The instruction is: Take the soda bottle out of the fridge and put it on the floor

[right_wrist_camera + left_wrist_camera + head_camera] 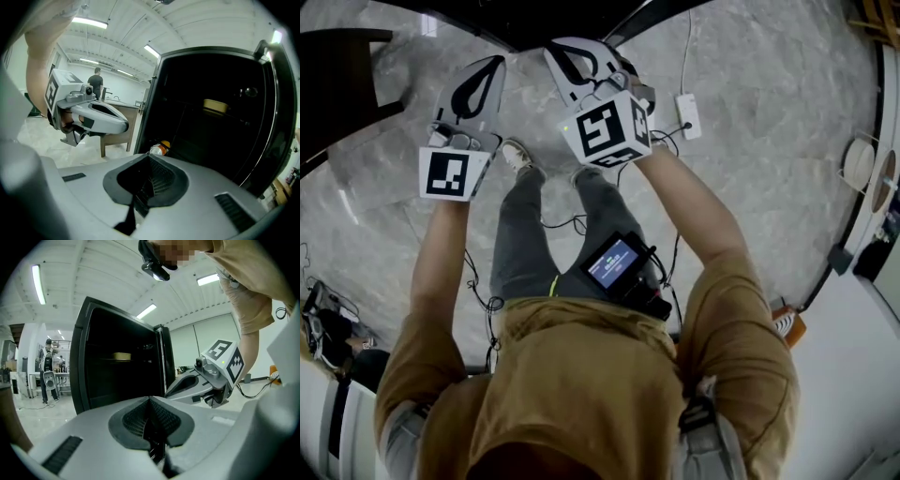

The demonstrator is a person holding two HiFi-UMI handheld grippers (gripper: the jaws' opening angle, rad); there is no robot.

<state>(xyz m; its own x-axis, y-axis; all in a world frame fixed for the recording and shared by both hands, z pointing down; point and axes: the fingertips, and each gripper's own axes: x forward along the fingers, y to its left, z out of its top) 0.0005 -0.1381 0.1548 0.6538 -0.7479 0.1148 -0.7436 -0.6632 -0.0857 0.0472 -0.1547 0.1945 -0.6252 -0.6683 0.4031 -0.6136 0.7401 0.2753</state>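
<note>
The fridge point(211, 117) stands open, its inside dark. Low at its front, the soda bottle point(159, 149) shows an orange cap and a silvery neck just beyond my right gripper point(149, 156). That gripper is shut and empty. My left gripper point(150, 399) is also shut with nothing in it and faces the fridge point(117, 366). In the head view both are held up side by side, the left gripper point(495, 60) and the right gripper point(555, 49), before the fridge's dark edge point(544, 23). The bottle is hidden in the head view and the left gripper view.
A yellowish roll point(214, 106) lies on a fridge shelf. A power strip point(687, 115) and cables lie on the marble floor point(769, 141). A dark table point(337, 75) is at the left and a wooden table point(119, 126) beside the fridge. People stand far off point(48, 371).
</note>
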